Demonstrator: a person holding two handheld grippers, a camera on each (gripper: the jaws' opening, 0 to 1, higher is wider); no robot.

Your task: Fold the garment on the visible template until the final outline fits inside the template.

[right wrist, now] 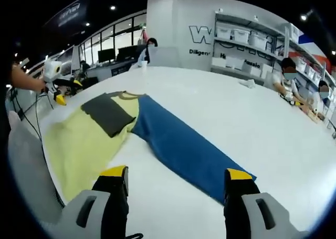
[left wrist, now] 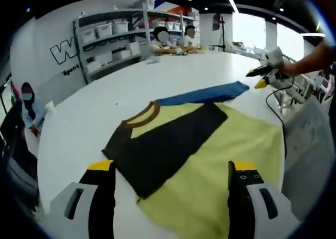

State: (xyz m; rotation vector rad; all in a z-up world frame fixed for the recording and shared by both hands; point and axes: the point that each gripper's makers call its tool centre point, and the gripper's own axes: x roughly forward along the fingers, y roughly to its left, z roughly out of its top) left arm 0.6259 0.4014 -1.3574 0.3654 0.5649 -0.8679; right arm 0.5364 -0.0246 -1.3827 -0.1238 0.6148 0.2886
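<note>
1. Garment [left wrist: 220,170]: a yellow shirt with a black sleeve [left wrist: 163,144] folded across its front and a brown collar [left wrist: 144,115]. It lies flat on a large white table [left wrist: 94,113].
2. In the left gripper view, the shirt spreads out ahead of the left gripper [left wrist: 170,189], and its near edge reaches in between the two jaws.
3. The left gripper's black, yellow-tipped jaws stand wide apart, released, with nothing held between them.
4. A blue cloth strip [left wrist: 205,93] lies on the table just beyond the collar, touching the far edge of the shirt.
5. In the right gripper view, the same blue strip [right wrist: 184,144] runs as a long band from the shirt [right wrist: 84,139] toward the right gripper [right wrist: 176,189]. Its near end lies close to the right-hand jaw.
6. The right gripper's jaws are also spread wide and grasp nothing. White tabletop [right wrist: 220,107] shows between them.
7. Each gripper appears small and far off in the other's view, held by a person's hand: the right one [left wrist: 268,73] at the far side of the shirt, the left one [right wrist: 55,84] past the shirt's opposite edge.
8. White shelving with storage bins [left wrist: 113,34] stands against the wall behind the table.
9. Several people sit at the table's far edges [right wrist: 289,79].
</note>
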